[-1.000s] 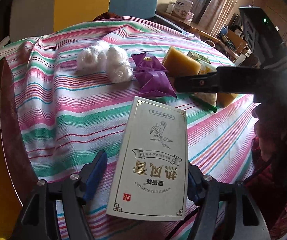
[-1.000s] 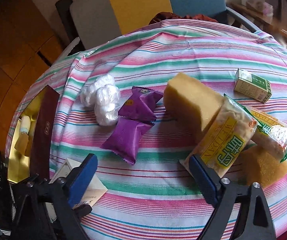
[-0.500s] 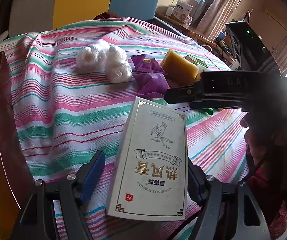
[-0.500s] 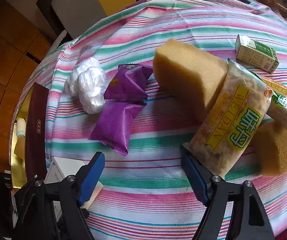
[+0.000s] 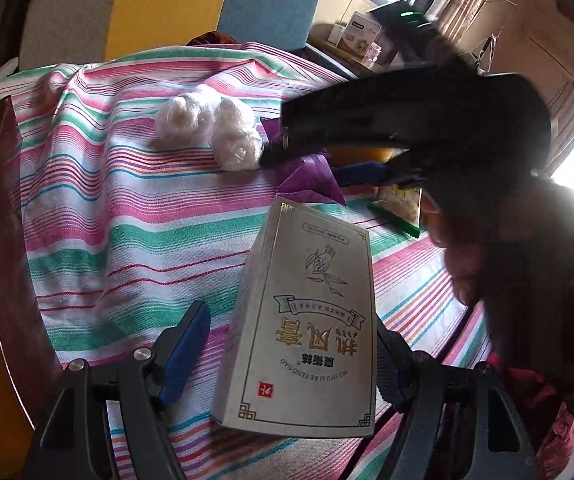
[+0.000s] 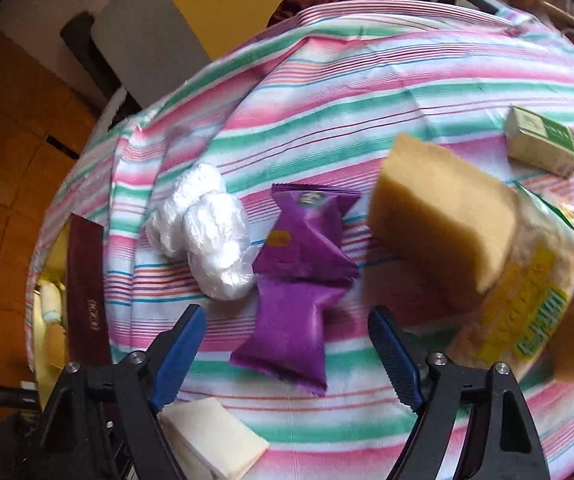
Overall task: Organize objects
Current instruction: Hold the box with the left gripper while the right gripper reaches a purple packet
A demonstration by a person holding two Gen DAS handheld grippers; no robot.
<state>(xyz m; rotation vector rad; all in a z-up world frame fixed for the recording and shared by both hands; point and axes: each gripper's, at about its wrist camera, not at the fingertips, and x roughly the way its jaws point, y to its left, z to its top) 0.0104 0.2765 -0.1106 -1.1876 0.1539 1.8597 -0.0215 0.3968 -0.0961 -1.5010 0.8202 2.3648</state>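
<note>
Blue pads on the right hand-held gripper (image 6: 287,356) are spread wide, one on each side of the near purple snack pack (image 6: 287,332) lying on the striped counter (image 6: 367,92). It looks light, puffy and slippery, so pinch its fat middle gently. A second purple pack (image 6: 307,232) touches it at 12 o'clock. The left hand-held gripper (image 5: 291,352) has a stiff white box (image 5: 307,320) between its pads; whether they squeeze it, I cannot tell.

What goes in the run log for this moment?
left gripper: around white box | right gripper: open over purple packet | striped cloth
</note>
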